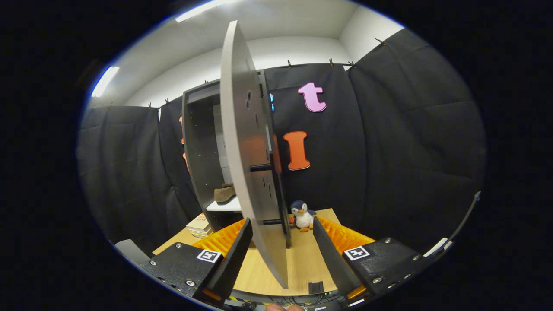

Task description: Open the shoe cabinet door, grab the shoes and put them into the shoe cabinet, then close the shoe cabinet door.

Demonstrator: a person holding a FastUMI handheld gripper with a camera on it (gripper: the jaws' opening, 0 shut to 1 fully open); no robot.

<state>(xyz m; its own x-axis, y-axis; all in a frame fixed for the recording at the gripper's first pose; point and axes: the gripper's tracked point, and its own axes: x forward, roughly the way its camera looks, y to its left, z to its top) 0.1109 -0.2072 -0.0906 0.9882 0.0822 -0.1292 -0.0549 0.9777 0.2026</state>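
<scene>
1. Jaws of the gripper (283, 242) stand spread wide, gripping nothing; the swung-out cabinet door (250, 155) passes edge-on between them.
2. Shoe cabinet (201, 147) stands beyond, on the wooden table (302, 259).
3. Brown shoe (224, 193) rests on its inner shelf.

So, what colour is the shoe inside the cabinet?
Brown, seen in the gripper view: the shoe lies on the cabinet's white shelf.

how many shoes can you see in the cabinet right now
1: a brown shoe on the white shelf inside the cabinet, left of the open door. The door may hide another.
</scene>
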